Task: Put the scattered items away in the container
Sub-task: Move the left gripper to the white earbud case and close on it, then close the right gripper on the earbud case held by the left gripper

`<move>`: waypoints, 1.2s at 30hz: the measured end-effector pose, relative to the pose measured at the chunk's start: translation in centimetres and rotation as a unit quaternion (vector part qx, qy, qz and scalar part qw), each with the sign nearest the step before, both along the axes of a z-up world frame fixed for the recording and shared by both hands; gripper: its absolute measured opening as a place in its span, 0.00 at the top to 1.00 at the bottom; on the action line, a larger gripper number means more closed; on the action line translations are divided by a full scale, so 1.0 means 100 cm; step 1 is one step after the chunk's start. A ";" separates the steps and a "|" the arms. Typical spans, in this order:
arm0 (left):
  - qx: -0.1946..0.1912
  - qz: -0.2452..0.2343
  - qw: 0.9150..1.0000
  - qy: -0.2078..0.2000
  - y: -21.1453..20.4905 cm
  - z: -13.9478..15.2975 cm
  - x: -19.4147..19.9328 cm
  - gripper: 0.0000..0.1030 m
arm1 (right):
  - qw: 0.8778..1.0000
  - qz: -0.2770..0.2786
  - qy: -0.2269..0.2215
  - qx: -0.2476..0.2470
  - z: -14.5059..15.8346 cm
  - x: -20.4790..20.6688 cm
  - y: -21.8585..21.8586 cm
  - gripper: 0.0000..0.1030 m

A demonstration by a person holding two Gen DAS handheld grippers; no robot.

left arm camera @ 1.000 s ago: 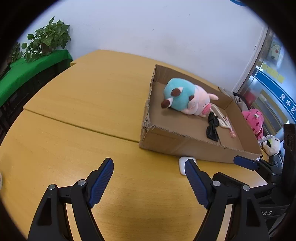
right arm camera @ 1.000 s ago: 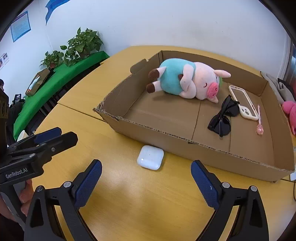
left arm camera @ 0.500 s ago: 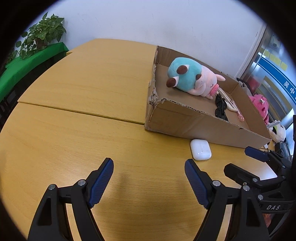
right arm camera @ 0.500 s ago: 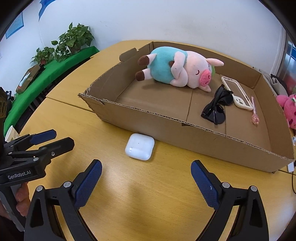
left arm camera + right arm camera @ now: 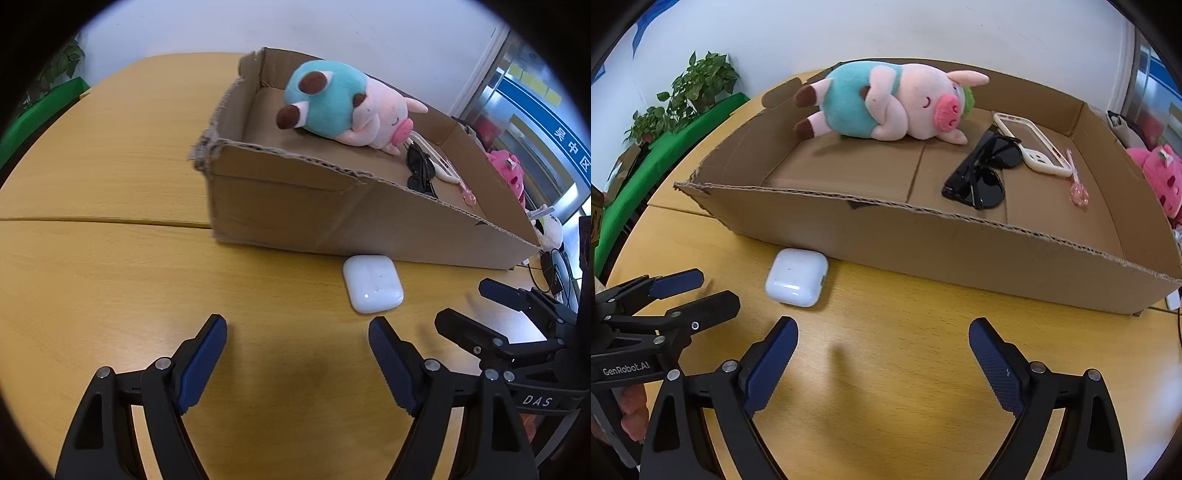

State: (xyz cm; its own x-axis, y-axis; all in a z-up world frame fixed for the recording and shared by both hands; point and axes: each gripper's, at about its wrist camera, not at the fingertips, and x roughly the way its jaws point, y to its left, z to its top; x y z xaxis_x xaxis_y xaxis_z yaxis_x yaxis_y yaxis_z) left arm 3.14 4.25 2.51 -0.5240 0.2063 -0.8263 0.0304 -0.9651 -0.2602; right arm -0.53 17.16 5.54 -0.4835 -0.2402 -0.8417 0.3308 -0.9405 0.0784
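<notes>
A white earbud case (image 5: 372, 283) lies on the wooden table just in front of the cardboard box's (image 5: 295, 206) near wall; it also shows in the right wrist view (image 5: 796, 277). The box (image 5: 960, 240) holds a plush pig (image 5: 886, 107), black sunglasses (image 5: 982, 173), a cream phone case (image 5: 1030, 147) and a pink candy (image 5: 1078, 194). My left gripper (image 5: 297, 332) is open and empty, a little short and left of the earbud case. My right gripper (image 5: 882, 332) is open and empty, right of the earbud case.
A pink plush toy (image 5: 508, 173) and a white plush (image 5: 550, 229) sit beyond the box's right end. Potted plants (image 5: 698, 88) on a green-covered stand are at the far left. A seam (image 5: 103, 220) crosses the tabletop.
Both grippers have moved forward and lower toward the earbud case and the box. Both stay open and empty.
</notes>
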 end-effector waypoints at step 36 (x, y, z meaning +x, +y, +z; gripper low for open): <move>-0.060 -0.386 0.921 0.009 0.078 -0.001 0.062 0.61 | 0.959 0.248 -0.106 -0.090 -0.006 0.043 -0.007 0.13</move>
